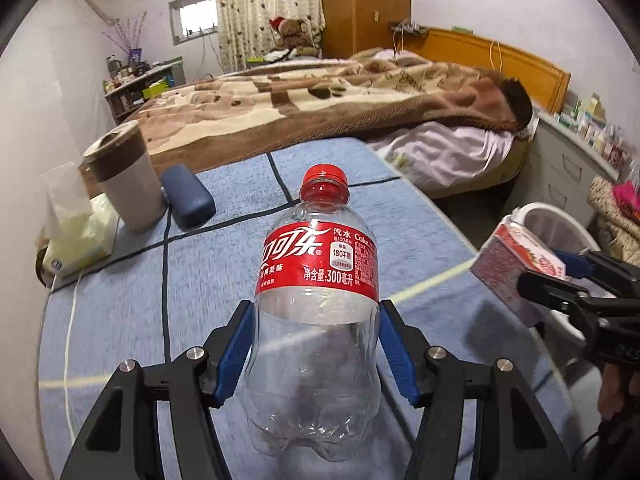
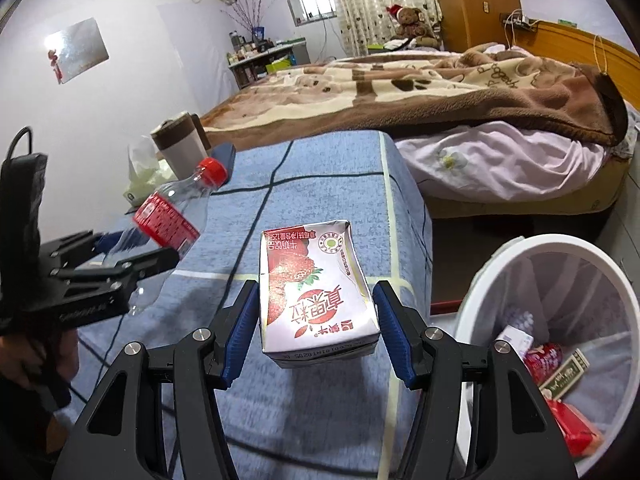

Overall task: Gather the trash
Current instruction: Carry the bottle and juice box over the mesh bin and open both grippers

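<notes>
Bottle [image 1: 318,308] first, on my left: it is an empty clear cola bottle with a red cap, and my left gripper [image 1: 316,350] has its blue pads clamped on the lower body, about half open around it. It hangs clear of the blue checked cloth [image 1: 224,280] on the table, cap pointing away from me. The grip sits low on thin plastic, so I judge I should squeeze no harder, or the wall may buckle and the bottle squirt out.

Further along, my right gripper [image 2: 316,332] has the strawberry milk carton [image 2: 318,296] pinched between its pads, again roughly half open, with the carton lifted off the cloth and its top a little crumpled. The hold looks square on the two flat sides.

At the far right, beside and below the table edge, stands the white mesh waste bin [image 2: 480,280], already holding some wrappers. To do this step well, I think the carton goes first, since it is nearer: carry it out past the table edge until it is over the middle of the opening, then let go. The bottle has farther to travel, so I would keep it behind the right hand rather than crossing it, and release only once it is inside the rim, as it could bounce off the edge.
</notes>
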`<state>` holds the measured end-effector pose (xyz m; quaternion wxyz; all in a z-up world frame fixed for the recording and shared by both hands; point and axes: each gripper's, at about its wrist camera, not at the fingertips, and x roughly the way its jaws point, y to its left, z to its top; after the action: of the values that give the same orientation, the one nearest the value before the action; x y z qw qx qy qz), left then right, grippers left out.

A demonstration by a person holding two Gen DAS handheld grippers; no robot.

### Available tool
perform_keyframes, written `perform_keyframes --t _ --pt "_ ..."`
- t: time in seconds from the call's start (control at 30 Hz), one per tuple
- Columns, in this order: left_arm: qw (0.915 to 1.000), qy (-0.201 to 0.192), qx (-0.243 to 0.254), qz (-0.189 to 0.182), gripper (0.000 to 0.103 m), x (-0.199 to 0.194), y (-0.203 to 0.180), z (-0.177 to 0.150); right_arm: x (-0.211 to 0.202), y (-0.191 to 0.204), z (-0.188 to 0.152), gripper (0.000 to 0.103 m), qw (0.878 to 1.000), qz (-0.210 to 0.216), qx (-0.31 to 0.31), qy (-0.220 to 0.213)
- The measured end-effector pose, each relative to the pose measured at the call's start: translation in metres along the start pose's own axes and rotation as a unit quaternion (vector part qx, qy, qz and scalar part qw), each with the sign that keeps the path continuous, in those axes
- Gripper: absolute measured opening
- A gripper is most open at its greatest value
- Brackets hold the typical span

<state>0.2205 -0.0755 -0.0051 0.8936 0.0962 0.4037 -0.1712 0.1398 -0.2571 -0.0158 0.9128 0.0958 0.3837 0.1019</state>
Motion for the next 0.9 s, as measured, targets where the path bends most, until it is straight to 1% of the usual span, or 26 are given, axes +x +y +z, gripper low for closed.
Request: perform_keyframes --t 0.13,0.37,0.67,0.9 --pt "0.9994 -0.023 -0.024 -0.004 0.062 -0.027 -0.013 -0.014 -0.016 -0.001 -0.006 0.059 1.0 -0.002 -0.001 -0.012" --pt "0.9978 -0.047 -0.046 -0.013 0.062 -0.051 -0.038 -0.028 -0.038 -0.011 -0.015 0.059 0.999 -0.011 0.01 -0.029" --pt "0.9973 -0.048 -0.039 -0.039 0.062 -0.053 -0.075 -0.031 -0.055 -0.036 -0.024 0.059 0.998 -0.032 0.035 -0.04" --pt "0.9968 -0.045 -0.016 -0.065 0.062 -0.046 -0.108 -0.027 -0.065 -0.057 -0.031 0.059 0.996 -0.053 0.058 -0.047"
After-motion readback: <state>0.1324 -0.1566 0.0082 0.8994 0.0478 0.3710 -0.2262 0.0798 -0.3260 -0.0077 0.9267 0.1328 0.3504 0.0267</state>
